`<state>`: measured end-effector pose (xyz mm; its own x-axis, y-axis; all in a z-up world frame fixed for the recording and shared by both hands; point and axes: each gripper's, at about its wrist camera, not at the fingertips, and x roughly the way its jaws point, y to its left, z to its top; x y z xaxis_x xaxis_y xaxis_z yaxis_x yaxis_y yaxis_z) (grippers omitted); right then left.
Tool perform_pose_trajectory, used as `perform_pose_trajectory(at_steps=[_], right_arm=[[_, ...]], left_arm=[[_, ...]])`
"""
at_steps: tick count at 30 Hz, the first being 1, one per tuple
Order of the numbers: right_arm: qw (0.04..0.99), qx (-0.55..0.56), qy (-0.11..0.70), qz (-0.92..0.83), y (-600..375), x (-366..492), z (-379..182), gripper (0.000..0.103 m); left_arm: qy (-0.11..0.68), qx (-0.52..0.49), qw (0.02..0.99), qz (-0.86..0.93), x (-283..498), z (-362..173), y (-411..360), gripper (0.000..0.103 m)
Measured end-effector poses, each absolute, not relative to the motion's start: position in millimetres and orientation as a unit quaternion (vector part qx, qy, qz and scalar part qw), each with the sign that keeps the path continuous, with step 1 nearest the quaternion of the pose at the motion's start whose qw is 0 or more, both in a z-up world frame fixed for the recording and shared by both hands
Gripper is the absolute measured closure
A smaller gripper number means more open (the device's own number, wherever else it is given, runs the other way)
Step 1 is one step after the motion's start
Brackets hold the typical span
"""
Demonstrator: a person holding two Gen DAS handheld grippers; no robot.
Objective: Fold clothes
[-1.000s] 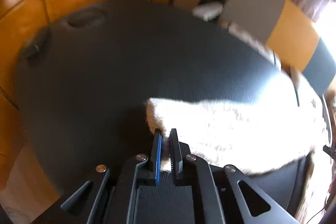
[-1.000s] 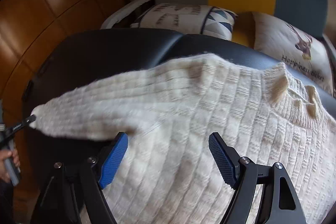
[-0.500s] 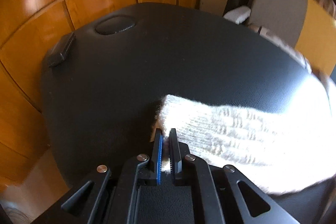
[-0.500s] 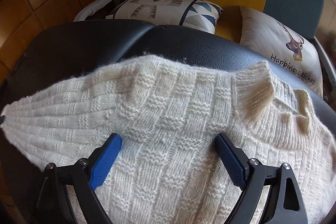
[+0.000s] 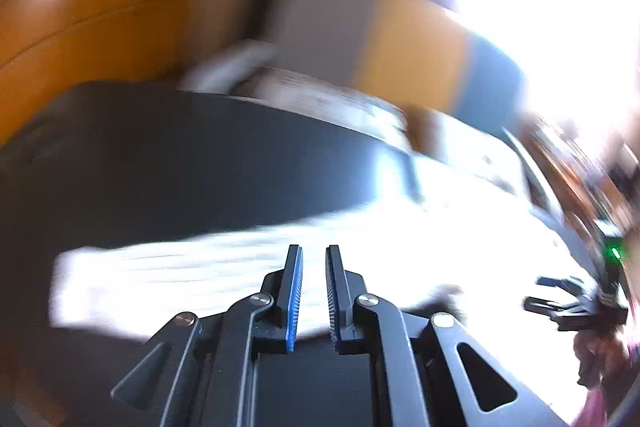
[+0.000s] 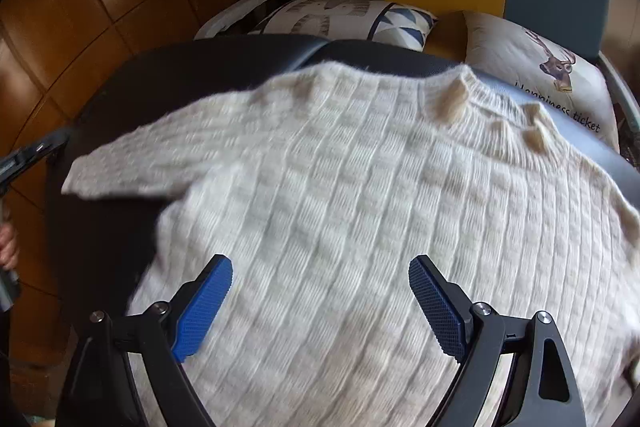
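Since the earlier frame the left tool (image 5: 314,291) has let go of the sleeve (image 6: 132,169), its jaws opening on nothing. The right tool (image 6: 320,301) hovers spread wide over the sweater (image 6: 340,207), flat on the black table (image 6: 160,67) (folding barely begun).

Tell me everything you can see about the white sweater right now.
The sweater is a cream, chunky knit with a ribbed, blocky pattern and a ribbed collar bearing small tufts. It lies spread flat on a black padded surface, collar toward the cushions, one sleeve stretched out sideways. The right gripper hovers open over its body; nothing is seen gripping it.
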<state>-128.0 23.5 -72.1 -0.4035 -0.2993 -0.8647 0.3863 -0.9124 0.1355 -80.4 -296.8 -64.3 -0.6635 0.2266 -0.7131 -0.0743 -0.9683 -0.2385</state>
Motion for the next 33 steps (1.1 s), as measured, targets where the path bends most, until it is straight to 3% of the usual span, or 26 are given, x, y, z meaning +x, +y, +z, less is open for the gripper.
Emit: perform_pose_trajectory(at_steps=[6,11,19,23,28,33], right_arm=[[0.174,0.529,0.081,-0.827,21,-112,-96,0.012],[0.172,0.524,0.081,-0.830,31,-99,-108,0.012],[0.170,0.509,0.062,-0.842,37,-98,-109,0.006],[0.181,0.496,0.009,-0.849,59,-85,-89,0.006],[0.172,0.489,-0.032,-0.854,100,-50,-69,0.006],[0.119,0.507,-0.055,-0.852,151,-1,-72,0.006]], left_arm=[[-0.003,-0.454,0.186,0.871,-142,-98,-158,0.094],[0.049,-0.495,0.127,0.858,-149,-135,-146,0.093],[0.064,-0.490,0.105,0.863,-182,-136,-145,0.099],[0.012,-0.481,0.113,0.869,-179,-115,-190,0.098],[-0.036,-0.464,0.199,0.862,-117,-75,-172,0.096],[-0.033,-0.483,0.252,0.838,-28,-80,-145,0.096]])
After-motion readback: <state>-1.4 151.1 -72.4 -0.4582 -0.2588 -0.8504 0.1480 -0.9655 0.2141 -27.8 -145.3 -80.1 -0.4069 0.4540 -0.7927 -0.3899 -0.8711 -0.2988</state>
